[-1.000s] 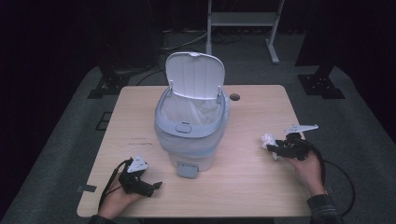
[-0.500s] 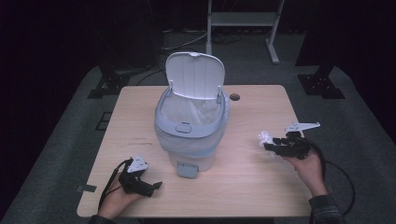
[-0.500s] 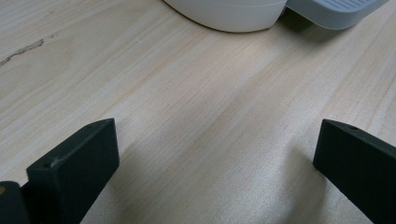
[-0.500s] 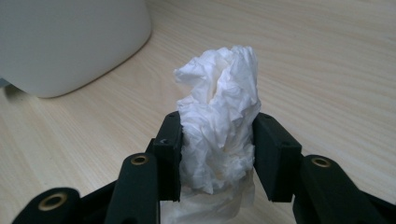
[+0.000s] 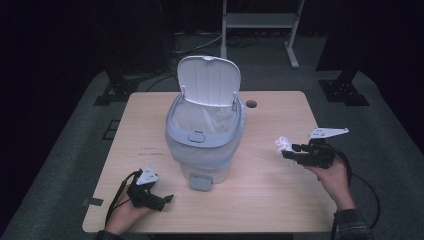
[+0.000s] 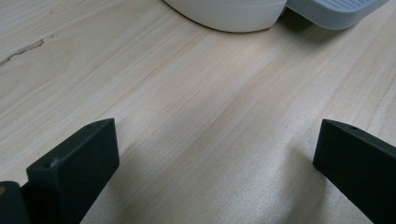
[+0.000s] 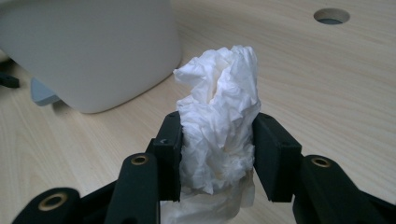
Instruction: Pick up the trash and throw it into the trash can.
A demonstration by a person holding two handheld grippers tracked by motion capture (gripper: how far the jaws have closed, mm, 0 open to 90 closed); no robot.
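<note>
Between my right gripper's (image 7: 217, 158) clamped pads sits the crumpled tissue (image 7: 219, 121); I should lift it clear over the bin's rim (image 5: 235, 134) before letting go, probably, while my left gripper (image 5: 159, 199) rests wide apart.

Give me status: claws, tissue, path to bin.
Right claw shut on crumpled tissue. Left claw open, on table. Bin lid up, path clear.

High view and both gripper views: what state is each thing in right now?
Bin lid: open, tipped up.
Bin: upright, liner inside.
Crumpled tissue: clamped between the jaws.
Right gripper: shut on the tissue, off the table.
Left gripper: jaws wide, nothing between them, low over the table.
</note>
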